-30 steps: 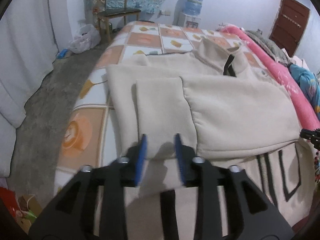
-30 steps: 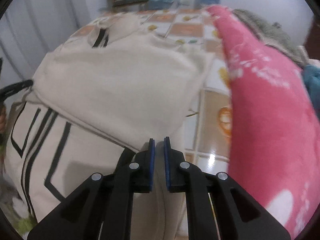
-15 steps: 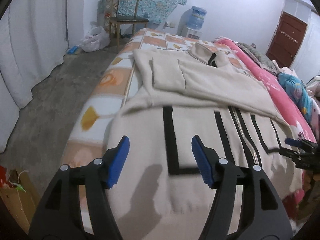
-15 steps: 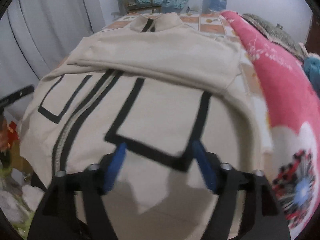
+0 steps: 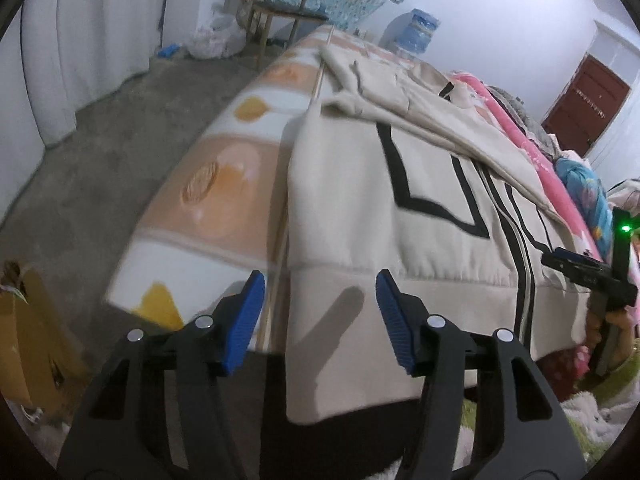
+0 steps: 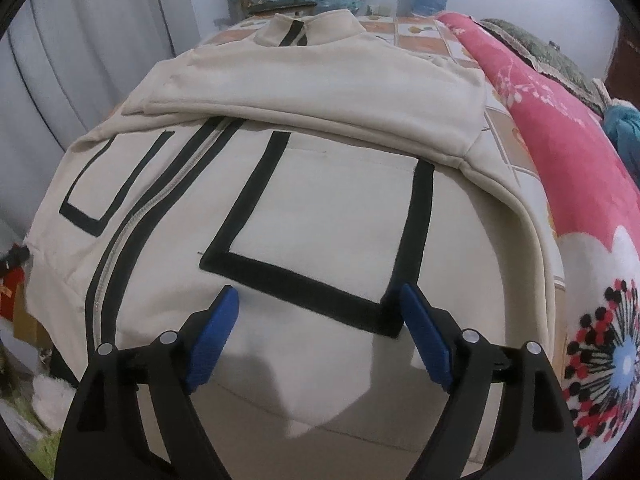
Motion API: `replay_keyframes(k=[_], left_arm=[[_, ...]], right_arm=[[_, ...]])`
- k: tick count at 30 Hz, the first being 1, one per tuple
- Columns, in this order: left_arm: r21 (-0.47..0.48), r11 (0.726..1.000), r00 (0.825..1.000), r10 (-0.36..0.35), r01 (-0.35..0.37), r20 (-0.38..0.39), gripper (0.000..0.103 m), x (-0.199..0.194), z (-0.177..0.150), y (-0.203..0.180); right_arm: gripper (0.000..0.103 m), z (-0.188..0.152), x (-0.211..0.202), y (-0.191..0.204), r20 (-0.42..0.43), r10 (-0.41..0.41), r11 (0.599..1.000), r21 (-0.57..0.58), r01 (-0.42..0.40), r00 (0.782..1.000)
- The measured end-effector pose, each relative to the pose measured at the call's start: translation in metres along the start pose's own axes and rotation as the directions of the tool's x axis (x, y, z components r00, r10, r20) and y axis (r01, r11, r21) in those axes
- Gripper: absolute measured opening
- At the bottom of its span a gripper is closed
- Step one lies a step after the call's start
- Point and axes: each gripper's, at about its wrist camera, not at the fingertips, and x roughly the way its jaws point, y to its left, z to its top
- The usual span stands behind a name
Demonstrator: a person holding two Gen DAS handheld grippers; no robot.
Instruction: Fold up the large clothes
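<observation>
Lying across the bed, the cream jacket has its sleeves folded in over the chest and its hem hanging over the bed's near edge. At the hem's left corner the left gripper hangs with its jaws spread wide, blue pads holding nothing, the jacket's side edge running between them. At the hem below the black-outlined pocket, the right gripper is likewise spread wide and empty, just above the fabric; whether it touches cannot be told. Right of that pocket, along the jacket's far side, lies a pink blanket. Left of the pocket runs the zipper up toward the collar. Beyond the collar, past the bed's far end, stand a wooden chair and a water bottle. The right gripper also shows in the left view at the jacket's right hem.
</observation>
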Motion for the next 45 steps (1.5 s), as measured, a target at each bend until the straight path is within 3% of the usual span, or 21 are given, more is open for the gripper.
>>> replay_keyframes(k=[6,10,14,18,22,26,28,31,35,41,45], left_arm=[[-0.059,0.993,0.994,-0.103,0.102,-0.023,0.054,0.009,-0.014,0.010],[-0.148,0.966,0.976,-0.217,0.213,-0.010,0.047,0.012,-0.008,0.020],[-0.145,0.945,0.956,-0.290,0.294,0.049,0.047,0.002,-0.002,0.019],[-0.172,0.945,0.960,-0.274,0.279,0.053,0.046,0.013,0.007,0.024],[-0.199,0.932,0.953,-0.300,0.302,0.044,0.045,0.016,0.010,0.026],[-0.192,0.935,0.953,-0.304,0.297,-0.010,0.044,0.012,0.000,0.025],[-0.182,0.943,0.957,-0.289,0.278,-0.037,0.041,0.013,-0.006,0.021],[-0.125,0.972,0.976,-0.210,0.201,-0.062,0.035,0.012,-0.013,0.008],[0.004,1.000,0.995,-0.024,0.025,-0.100,0.025,0.016,-0.013,-0.015],[0.144,0.982,0.984,0.142,-0.126,-0.107,0.021,0.016,-0.014,-0.037],[0.199,0.963,0.974,0.203,-0.181,-0.095,0.021,0.014,-0.017,-0.045]], right_arm=[[0.081,-0.001,0.001,0.002,0.011,-0.010,1.000,-0.014,0.011,1.000],[0.081,0.002,0.001,-0.003,0.007,0.013,1.000,0.013,-0.013,1.000],[0.081,0.000,0.000,-0.002,0.015,0.015,1.000,0.012,-0.015,1.000],[0.081,0.001,0.002,0.001,0.013,0.000,1.000,-0.001,0.000,1.000],[0.081,0.000,0.001,-0.001,0.014,0.014,1.000,0.012,-0.014,1.000],[0.081,-0.001,0.001,-0.003,0.021,0.017,1.000,0.009,-0.017,1.000],[0.081,-0.001,0.001,-0.002,0.025,0.012,1.000,0.005,-0.012,1.000],[0.081,0.000,0.002,-0.002,0.024,0.010,1.000,0.000,-0.010,1.000],[0.081,-0.001,0.000,-0.005,0.019,0.021,1.000,0.006,-0.021,1.000],[0.081,-0.021,-0.017,-0.016,0.006,0.037,0.998,0.042,-0.037,0.999],[0.081,-0.048,-0.043,-0.025,-0.008,0.040,0.998,0.044,-0.039,0.999]])
